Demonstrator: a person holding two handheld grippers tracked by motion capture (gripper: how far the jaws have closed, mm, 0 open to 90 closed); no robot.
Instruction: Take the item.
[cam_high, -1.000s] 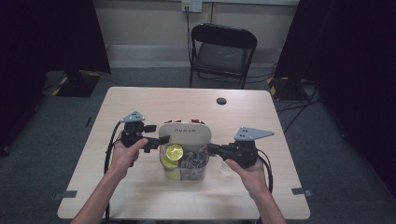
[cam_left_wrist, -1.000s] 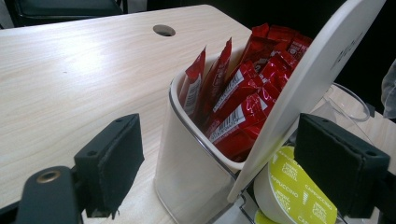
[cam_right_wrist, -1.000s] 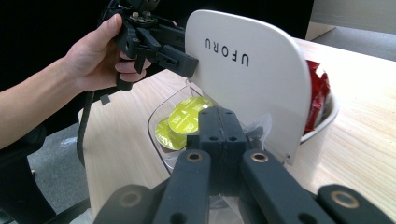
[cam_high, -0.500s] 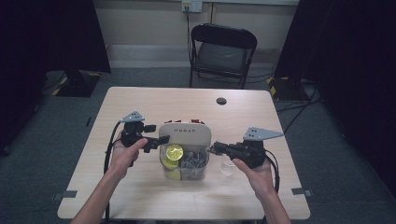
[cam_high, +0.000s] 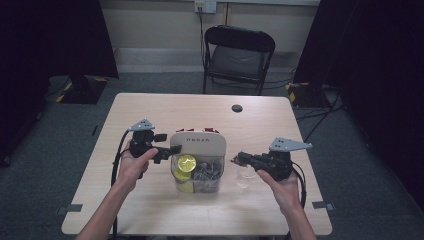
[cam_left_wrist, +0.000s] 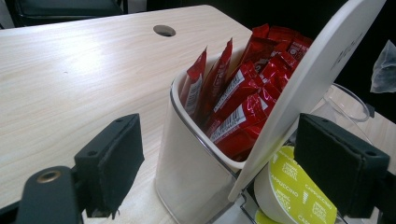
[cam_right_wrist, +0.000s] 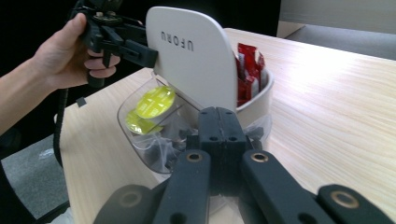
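On the pale wooden worktop (cam_high: 165, 107) stands a clear plastic organiser box (cam_high: 198, 172) with a raised white lid (cam_high: 198, 145). The left hand-held gripper (cam_high: 167, 149) gapes wide about that lid's edge. The right hand-held gripper (cam_high: 237, 159) hangs just beside the box, jaws closed empty.

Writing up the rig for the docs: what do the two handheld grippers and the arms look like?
Both the left gripper and the right gripper are black, each with two flat rectangular padded jaws on arms with brass-coloured pivots, a grey three-cornered plate on top and a black cable trailing back. Forearms are bare, no sleeves or gloves.
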